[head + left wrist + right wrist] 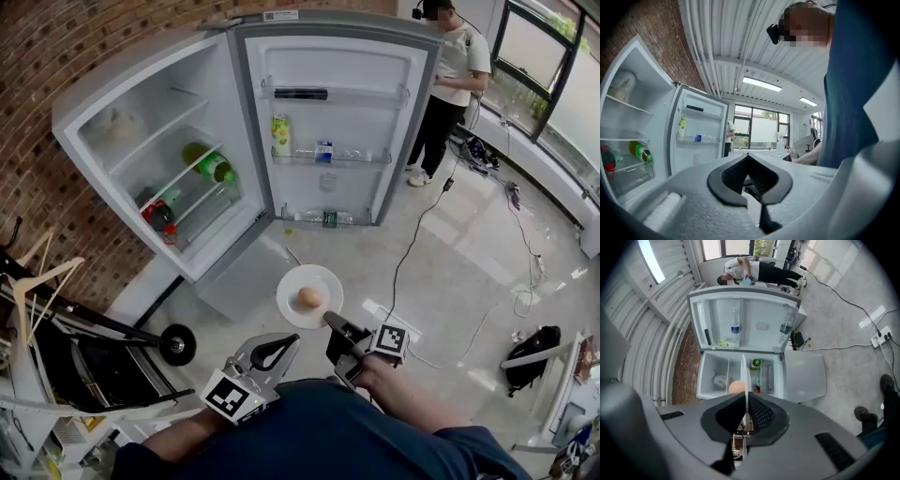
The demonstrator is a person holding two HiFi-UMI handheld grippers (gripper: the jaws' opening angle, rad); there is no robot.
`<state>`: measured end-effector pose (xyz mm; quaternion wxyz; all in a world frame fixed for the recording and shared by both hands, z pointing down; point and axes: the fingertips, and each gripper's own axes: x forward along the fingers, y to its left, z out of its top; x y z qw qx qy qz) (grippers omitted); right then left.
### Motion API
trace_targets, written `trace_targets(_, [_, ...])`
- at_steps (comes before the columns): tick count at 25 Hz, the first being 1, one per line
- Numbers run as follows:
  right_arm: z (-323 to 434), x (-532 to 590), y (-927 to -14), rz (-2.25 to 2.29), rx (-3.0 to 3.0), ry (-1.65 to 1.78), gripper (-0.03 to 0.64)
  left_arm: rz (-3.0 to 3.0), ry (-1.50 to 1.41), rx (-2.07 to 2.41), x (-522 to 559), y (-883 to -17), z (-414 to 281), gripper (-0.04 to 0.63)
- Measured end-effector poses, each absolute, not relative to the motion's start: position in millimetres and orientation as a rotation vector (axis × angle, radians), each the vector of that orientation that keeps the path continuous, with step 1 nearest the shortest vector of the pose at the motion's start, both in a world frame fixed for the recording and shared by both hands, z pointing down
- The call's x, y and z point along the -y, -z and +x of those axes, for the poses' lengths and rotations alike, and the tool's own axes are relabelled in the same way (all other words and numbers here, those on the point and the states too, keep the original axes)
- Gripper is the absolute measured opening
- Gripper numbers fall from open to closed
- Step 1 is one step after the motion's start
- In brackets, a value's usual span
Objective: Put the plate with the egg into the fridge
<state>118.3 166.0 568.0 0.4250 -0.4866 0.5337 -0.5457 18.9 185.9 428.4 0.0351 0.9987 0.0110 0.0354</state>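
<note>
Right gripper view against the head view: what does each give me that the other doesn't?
Only the right gripper view: the right gripper up close, its jaws shut on the rim of the plate, which shows edge-on. Only the head view: the plate's round face with the egg near its middle, the left gripper holding nothing, and a black bag at far right. Both: plate and egg, the open fridge ahead, its green bottle, and a person standing beside it.

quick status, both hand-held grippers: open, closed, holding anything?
Left hand-held gripper: closed, nothing between the jaws.
Right hand-held gripper: closed on the rim of the round white plate, which carries a brown egg.
</note>
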Motion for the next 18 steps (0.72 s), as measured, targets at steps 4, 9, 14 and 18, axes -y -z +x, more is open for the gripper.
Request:
trace_targets(4, [123.1,-168.6,-568.8,-1.234,-1.321,1.375,0.025,3.07,-0.101,-0.019,-188.7,-427.5,20.1,-0.002])
trace_targets(9, [126.6,-169.4,-569.7,-1.209,-1.332,1.389,0.025,3.066,-0.092,0.018,-191.0,-425.7,24.1,-0.002])
trace_targets(14, [130.7,-172.2,-566.9,-1.198,-1.365,1.411,0.025,3.063,-0.089,0.059,-197.4,-425.5,31.1,-0.002])
trace_targets(18, [141.0,-175.4,-574.2,-1.171,-1.368,1.427,0.025,3.056,-0.089,0.115,-202.5,-429.6,37.7,-0.002])
